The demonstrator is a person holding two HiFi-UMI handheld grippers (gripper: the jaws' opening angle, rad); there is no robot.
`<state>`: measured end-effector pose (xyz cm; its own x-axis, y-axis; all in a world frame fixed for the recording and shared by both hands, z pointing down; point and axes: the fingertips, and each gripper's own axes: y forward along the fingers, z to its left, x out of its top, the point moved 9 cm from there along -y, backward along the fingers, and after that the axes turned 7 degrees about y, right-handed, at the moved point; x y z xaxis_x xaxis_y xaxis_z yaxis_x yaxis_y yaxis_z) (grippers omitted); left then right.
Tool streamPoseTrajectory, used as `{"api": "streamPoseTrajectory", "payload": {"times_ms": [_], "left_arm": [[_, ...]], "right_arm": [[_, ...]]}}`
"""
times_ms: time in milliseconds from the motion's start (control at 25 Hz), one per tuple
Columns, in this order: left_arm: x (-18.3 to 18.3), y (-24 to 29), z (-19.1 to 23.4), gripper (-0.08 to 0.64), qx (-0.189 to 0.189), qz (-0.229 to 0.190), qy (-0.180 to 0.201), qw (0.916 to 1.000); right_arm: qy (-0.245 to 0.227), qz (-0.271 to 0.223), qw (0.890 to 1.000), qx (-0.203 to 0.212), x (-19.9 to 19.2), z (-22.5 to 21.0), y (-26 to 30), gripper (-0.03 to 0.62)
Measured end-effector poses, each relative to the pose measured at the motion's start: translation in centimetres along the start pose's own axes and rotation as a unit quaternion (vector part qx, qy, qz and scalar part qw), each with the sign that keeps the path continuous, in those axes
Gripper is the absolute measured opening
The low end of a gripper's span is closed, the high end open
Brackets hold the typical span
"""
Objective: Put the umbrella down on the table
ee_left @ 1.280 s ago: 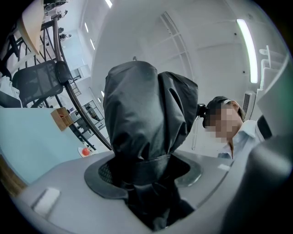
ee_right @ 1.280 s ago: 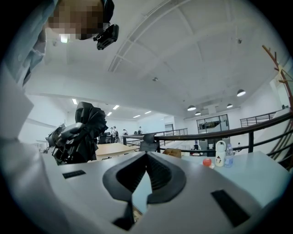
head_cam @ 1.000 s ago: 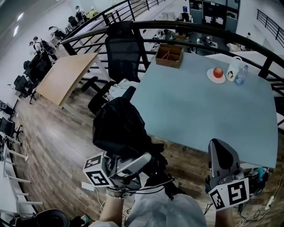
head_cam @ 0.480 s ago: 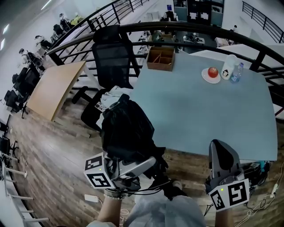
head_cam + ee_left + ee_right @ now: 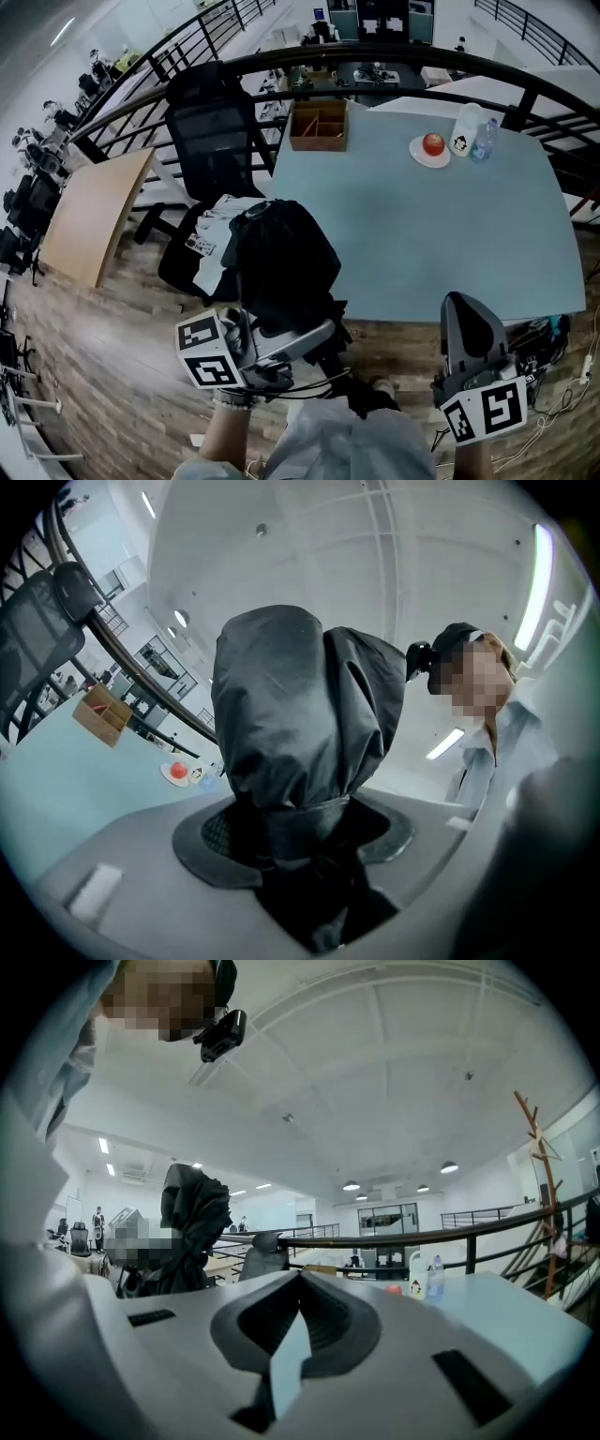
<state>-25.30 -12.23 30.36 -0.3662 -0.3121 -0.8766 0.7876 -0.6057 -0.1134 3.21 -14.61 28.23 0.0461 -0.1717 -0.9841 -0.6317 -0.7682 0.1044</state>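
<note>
At the far left a flat board [image 5: 89,211] of pale wood lies over the plank floor. Right of it stands an office chair [image 5: 211,131] with a black mesh back. Nearer, the left gripper [image 5: 281,328] has its two grey jaws clamped on the folded umbrella [image 5: 281,258]. In the left gripper view the dark ribbed pads [image 5: 211,832] press on the narrow neck of the umbrella [image 5: 300,714], and above them its black, slightly shiny cloth swells into a wrinkled bundle. The umbrella is held up in the air at the near left edge of the table [image 5: 422,234], not laid on it.

The table has a smooth, matt top of pale blue-grey. At its far side stand a wooden box [image 5: 319,127] with compartments, then a round white plate [image 5: 417,157] with a red apple [image 5: 432,143], a white jug [image 5: 464,129] and a clear plastic bottle [image 5: 483,139]. A black metal railing [image 5: 375,58] curves behind them.

At the near right the right gripper [image 5: 469,323] stands upright off the table's near edge. Its jaws [image 5: 291,1335] are together, only a thin pale sliver between the pads, and they hold nothing
</note>
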Motion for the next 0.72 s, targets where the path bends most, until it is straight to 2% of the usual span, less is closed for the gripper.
{"api": "streamPoseTrajectory", "payload": {"times_ms": [240,360,560,720], "left_arm": [[0.0,0.5,2.2,0.255,-0.005,0.060,0.024,0.9979],[-0.4,1.1,3.3,0.255,-0.006,0.100,0.037,0.9943],[-1.4,2.5,4.7,0.255,-0.015,0.170,0.069,0.9829],[-2.3,4.1,5.6,0.255,-0.035,0.219,0.099,0.9701]], "right_arm": [[-0.001,-0.002,0.999,-0.035,-0.2,1.0,0.0,-0.003],[0.001,-0.003,0.999,-0.052,-0.3,1.4,-0.2,-0.003],[0.005,-0.001,0.997,-0.075,-0.7,1.7,-0.7,-0.003],[0.008,0.001,0.996,-0.093,-0.9,1.7,-1.3,-0.003]]}}
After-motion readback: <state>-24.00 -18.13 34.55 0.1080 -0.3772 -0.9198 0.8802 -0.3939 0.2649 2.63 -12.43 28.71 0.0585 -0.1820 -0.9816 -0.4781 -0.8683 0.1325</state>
